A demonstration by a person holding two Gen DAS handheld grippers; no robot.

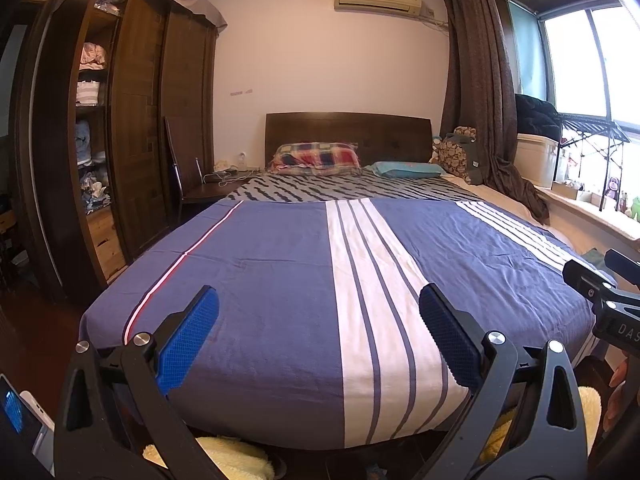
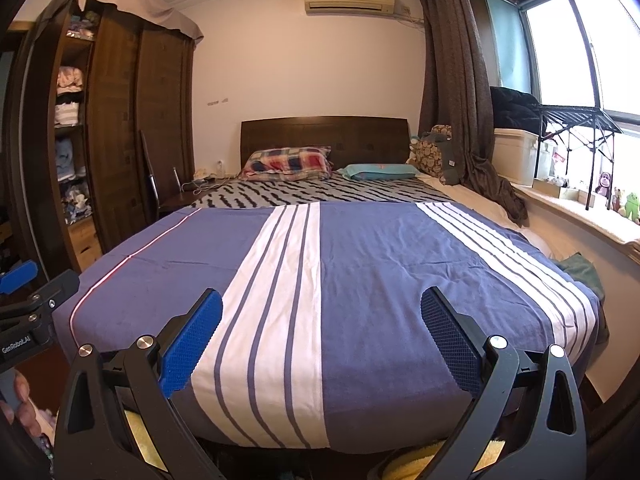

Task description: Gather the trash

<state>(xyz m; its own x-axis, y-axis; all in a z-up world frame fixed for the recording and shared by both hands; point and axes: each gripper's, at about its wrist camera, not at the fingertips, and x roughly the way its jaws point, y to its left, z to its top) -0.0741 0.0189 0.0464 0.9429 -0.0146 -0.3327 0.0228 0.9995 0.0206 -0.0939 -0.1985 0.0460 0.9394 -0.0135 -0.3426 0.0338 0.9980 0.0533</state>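
**No trash in reach: both grippers idle at the foot of the bed**

The left gripper (image 1: 319, 338) and the right gripper (image 2: 321, 340) hang side by side over the near edge of the blue-and-white striped cotton bedspread (image 1: 260, 264), jaws spread wide, holding nothing. No trash shows on the bed; I cannot tell which way it lies, so neither arm is nearer.
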